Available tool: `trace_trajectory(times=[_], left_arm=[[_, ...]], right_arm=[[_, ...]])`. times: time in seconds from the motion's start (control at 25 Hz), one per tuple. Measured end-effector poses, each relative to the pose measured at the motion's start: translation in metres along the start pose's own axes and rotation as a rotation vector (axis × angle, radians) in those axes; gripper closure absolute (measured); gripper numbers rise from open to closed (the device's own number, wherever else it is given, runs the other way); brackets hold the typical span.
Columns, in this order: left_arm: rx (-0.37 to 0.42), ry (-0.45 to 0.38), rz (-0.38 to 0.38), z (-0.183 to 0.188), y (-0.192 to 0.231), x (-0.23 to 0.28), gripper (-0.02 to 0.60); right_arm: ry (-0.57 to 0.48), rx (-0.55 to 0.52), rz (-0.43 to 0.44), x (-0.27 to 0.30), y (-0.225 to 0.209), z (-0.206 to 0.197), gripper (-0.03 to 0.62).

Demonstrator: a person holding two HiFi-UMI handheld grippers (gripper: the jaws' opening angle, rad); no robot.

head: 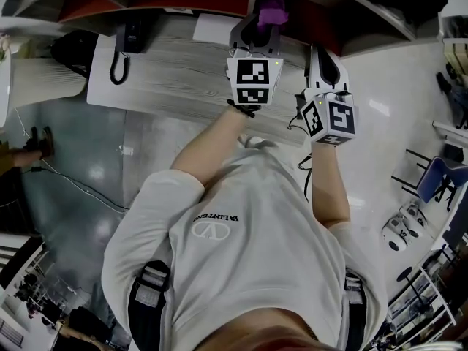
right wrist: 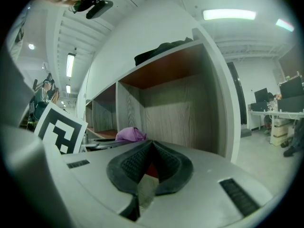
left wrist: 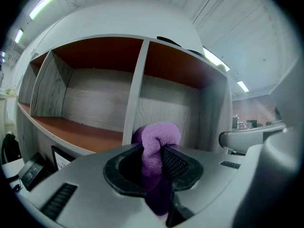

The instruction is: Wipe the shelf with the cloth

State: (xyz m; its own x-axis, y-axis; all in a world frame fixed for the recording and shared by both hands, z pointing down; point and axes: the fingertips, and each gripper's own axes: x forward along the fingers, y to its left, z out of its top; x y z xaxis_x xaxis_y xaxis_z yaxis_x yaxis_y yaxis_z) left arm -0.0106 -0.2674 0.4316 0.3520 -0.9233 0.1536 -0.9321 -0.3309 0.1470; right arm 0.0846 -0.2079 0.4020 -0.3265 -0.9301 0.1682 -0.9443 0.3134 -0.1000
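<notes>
1. The left gripper (left wrist: 159, 164) has its jaws pressed on the purple cloth (left wrist: 157, 141). The cloth is bunched; one part rises above the jaw tips and another part hangs below them.
2. Ahead of this gripper stands the shelf (left wrist: 135, 91), with grey wood-grain walls and reddish-brown boards. An upright divider is directly beyond the cloth, with one compartment on each side of it.
3. From the left gripper view I cannot tell if the cloth touches the shelf or is only close in front of it.
4. In the head view the left gripper (head: 263, 29) points to the shelf (head: 183, 6), and the cloth (head: 273, 10) is at its tip, at the edge of the shelf.
5. The right gripper (right wrist: 150, 167) has its jaws brought together, and there is nothing between them.
6. It is just beside the left gripper, on its right side. To its left it sees the cloth (right wrist: 129, 135).
7. Ahead of the right gripper is the end compartment of the shelf (right wrist: 175, 108).
8. Under both grippers is a wood-grain desk (head: 175, 75). A telephone (head: 124, 44) lies on it, well to the left of the left gripper.
</notes>
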Motion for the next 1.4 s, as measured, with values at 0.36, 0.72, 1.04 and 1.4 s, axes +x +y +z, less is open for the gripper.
trace_trajectory(times=[0.36,0.72,1.04,1.4], left_arm=[[0.008,0.035,0.005,-0.019,-0.004,0.005,0.499],[0.008,0.071,0.006,-0.039,0.003,0.008,0.499],[0.021,0.084,0.005,-0.050,0.006,0.007,0.499],[0.067,0.085,-0.026,-0.055,0.005,0.005,0.499]], right_arm=[[0.015,0.007,-0.013,-0.006,-0.010,-0.007,0.592],[0.030,0.017,-0.026,-0.004,-0.014,-0.016,0.593],[0.032,0.021,-0.038,-0.008,-0.015,-0.020,0.593],[0.017,0.010,-0.063,-0.021,-0.019,-0.014,0.592]])
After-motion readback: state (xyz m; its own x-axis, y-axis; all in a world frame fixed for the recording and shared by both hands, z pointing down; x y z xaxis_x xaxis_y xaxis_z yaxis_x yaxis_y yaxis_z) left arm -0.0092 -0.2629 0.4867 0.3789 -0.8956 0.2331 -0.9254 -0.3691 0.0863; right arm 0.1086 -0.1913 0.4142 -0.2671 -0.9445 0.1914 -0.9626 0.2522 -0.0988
